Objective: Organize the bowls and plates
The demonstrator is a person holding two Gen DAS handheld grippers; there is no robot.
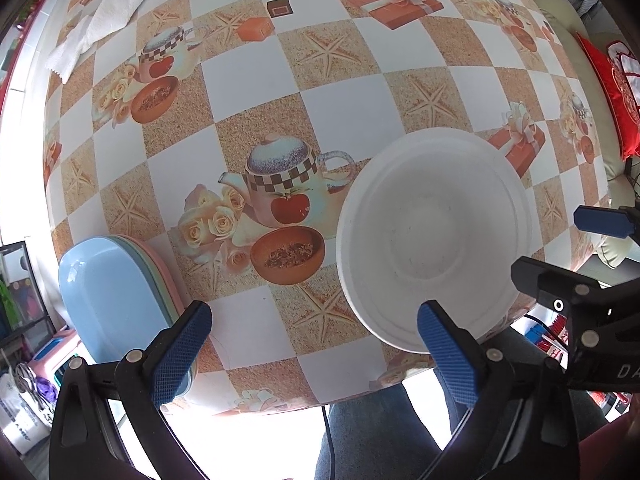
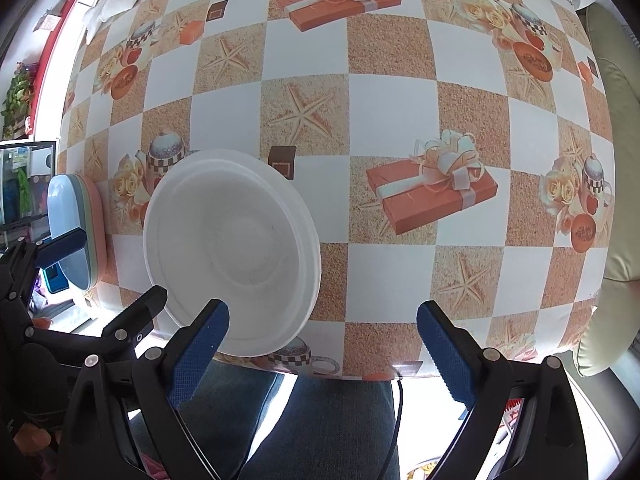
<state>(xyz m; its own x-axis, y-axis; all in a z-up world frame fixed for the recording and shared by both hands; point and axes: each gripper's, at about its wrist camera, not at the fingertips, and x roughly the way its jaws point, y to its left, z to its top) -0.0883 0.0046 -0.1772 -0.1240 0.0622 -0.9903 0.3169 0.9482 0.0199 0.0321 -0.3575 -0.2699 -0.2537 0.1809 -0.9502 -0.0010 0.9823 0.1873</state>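
The stack of plates (image 1: pixel 116 280) shows only its light-blue top one whole; the green and pink ones under it show only thin edges, and their count cannot be told. A left finger (image 1: pixel 180 354) covers the stack's near end. In the right wrist view the stack (image 2: pixel 76 228) is partly behind the other gripper's finger. The white bowls (image 1: pixel 432 240) sit nested, rims only hinting how many, the near rim behind a finger. The bench (image 1: pixel 280 320) front edge hides the person's legs beyond the knees
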